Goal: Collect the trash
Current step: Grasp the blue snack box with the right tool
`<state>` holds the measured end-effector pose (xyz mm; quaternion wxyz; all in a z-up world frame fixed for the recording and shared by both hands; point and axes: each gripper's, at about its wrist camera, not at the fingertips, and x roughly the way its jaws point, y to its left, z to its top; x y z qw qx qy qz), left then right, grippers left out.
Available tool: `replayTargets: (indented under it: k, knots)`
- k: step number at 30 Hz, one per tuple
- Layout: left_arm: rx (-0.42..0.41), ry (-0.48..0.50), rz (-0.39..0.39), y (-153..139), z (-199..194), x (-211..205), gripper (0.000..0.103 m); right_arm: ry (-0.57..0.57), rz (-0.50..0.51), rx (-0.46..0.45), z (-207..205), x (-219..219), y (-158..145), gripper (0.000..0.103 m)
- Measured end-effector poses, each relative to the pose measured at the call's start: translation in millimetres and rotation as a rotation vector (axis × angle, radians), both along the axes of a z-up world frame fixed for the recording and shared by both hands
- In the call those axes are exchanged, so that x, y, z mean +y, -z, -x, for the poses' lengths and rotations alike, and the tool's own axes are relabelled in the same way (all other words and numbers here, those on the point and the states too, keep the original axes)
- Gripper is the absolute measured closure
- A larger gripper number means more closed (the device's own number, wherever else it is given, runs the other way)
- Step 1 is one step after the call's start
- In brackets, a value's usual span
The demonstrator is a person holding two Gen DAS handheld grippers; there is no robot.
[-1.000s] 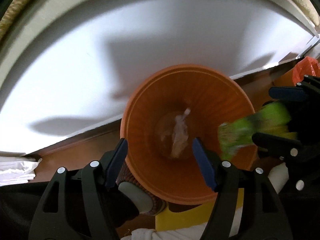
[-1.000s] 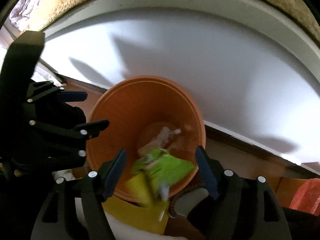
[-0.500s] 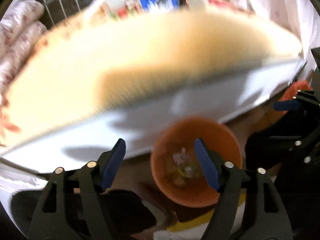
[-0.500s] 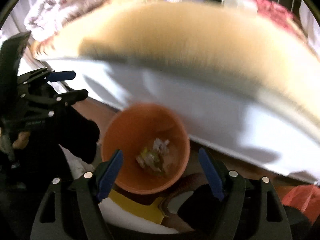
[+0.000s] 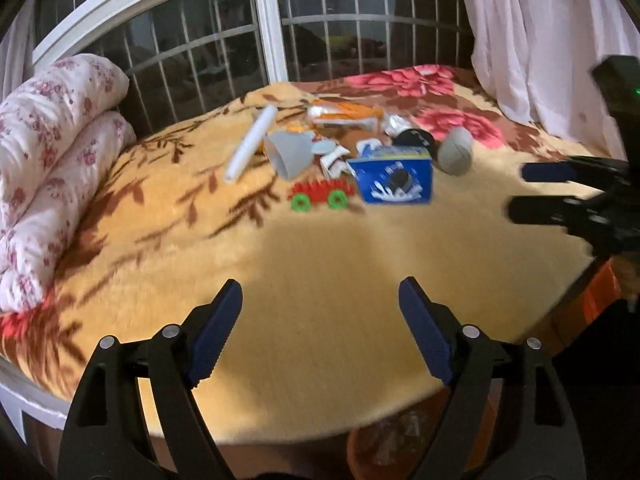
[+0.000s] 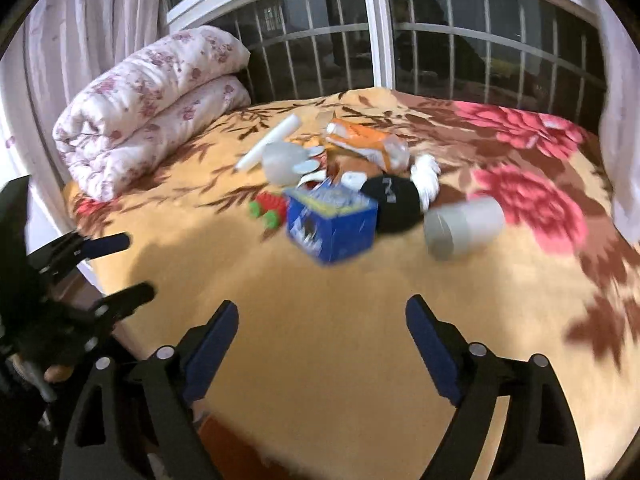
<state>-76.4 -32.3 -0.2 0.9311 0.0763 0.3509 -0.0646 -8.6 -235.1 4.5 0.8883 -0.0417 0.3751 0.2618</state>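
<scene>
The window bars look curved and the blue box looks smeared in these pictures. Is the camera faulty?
Probably not. In both wrist views the fisheye lens bows the window bars and darkens the corners. In the right wrist view the blue box and grey cup are smeared by motion blur; the left wrist view is sharper, though its box is still soft. The room light casts gripper shadows on the blanket.

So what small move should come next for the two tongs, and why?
Probably carry the right tongs forward to the blue box, the nearest piece of the litter pile on the blanket. Both tongs are empty with jaws opening, the left tongs too, and the orange bin sits below the bed edge.
</scene>
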Motion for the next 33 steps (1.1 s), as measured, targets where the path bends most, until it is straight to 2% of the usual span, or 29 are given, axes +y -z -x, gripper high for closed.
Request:
replayTargets:
  k: [7,13,17,21,25,27,31,33]
  knots:
    - [0.017,-0.004,0.04,18,-18,11,0.024,-0.041,-0.002,0.093,-74,22,30,0.019]
    - [0.026,0.011,0.03,29,-22,10,0.024,-0.111,-0.031,0.199,-112,43,47,0.019]
    - [0.035,0.016,0.047,32,-24,10,0.024,-0.143,-0.027,0.207,-120,58,48,0.037]
    - [0.036,0.012,0.06,33,-24,11,0.024,-0.109,-0.019,0.168,-109,59,43,0.045]
    - [0.04,0.006,0.082,34,-23,14,0.024,-0.054,-0.107,0.128,-72,31,24,0.047]
    - [0.041,0.004,0.086,33,-23,12,0.024,0.009,-0.12,0.049,-42,8,12,0.047]
    - [0.051,0.027,0.075,27,-32,-6,0.024,0.193,-0.072,-0.162,1,-40,0,0.047]
    - [0.044,0.059,0.047,18,-44,-31,0.024,0.277,-0.073,-0.201,6,-62,1,0.047]
